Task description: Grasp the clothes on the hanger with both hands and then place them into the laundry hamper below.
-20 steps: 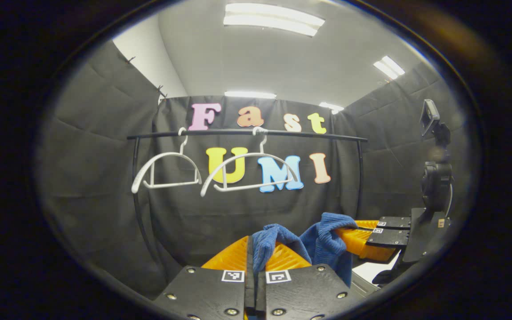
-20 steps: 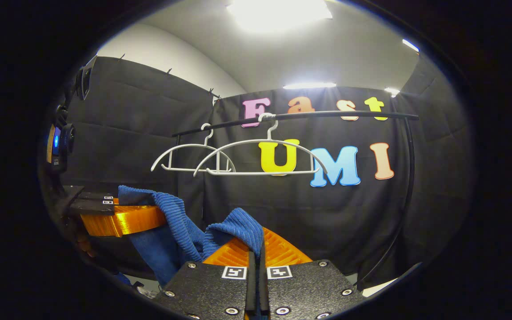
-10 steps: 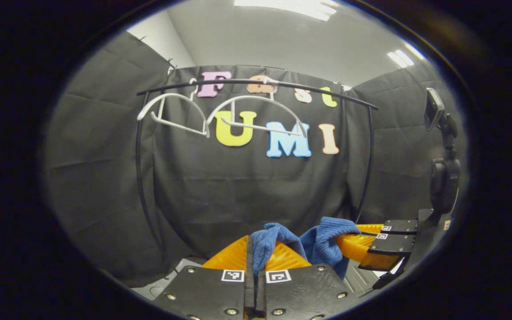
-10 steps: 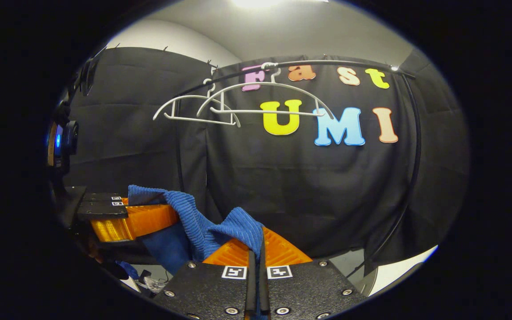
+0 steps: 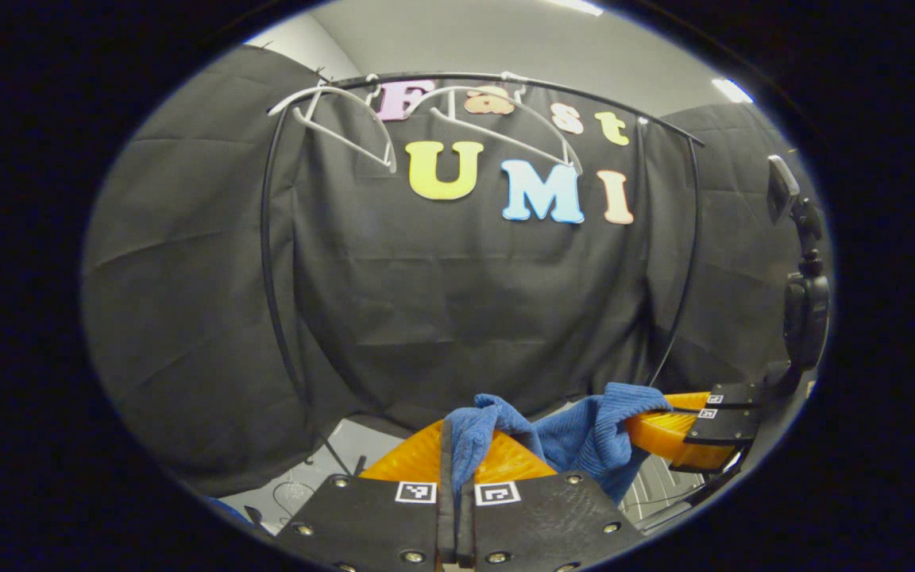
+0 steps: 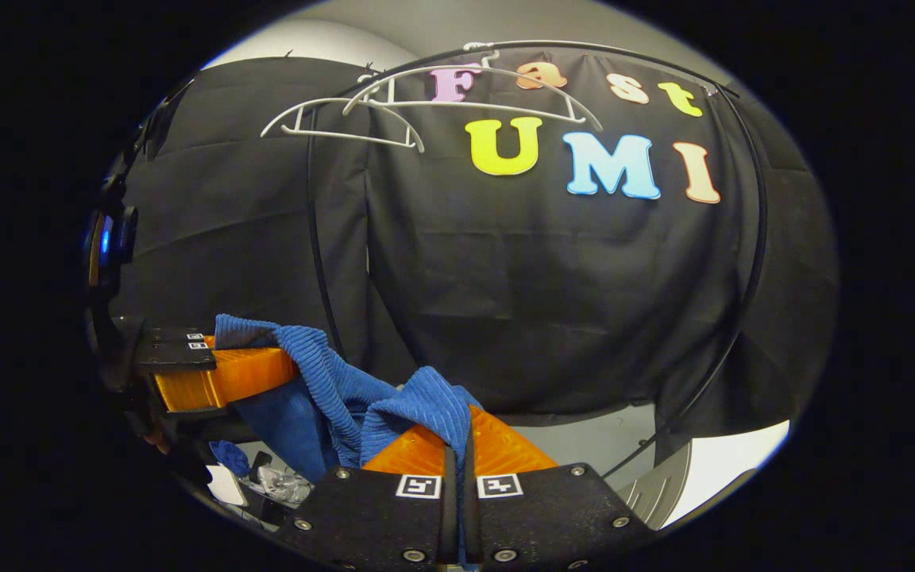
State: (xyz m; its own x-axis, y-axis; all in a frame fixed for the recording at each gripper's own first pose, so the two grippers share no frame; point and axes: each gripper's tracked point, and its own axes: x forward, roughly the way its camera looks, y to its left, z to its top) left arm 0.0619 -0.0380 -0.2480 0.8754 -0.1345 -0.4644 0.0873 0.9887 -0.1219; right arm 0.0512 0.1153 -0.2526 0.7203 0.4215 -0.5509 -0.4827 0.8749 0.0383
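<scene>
Both claws clamped on the blue garment (image 5: 584, 433): left claw (image 5: 456, 445) pinches one bunched edge at 6 o'clock in left gripper view, right claw (image 6: 457, 433) grips another at 6 in right gripper view, cloth slung slack betw. them, well below the two bare white hangers (image 6: 394, 111) on the rail (image 5: 521, 83) at 12. Hamper not made out, prob. lower down. Risk: thin pinches, so a tug apart could slip a corner; sagging middle may snag hamper's rim.

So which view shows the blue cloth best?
The right gripper view: the blue cloth stretches there from the left gripper to the right gripper, folds visible. The left gripper view shows a smaller bunch of it.
</scene>
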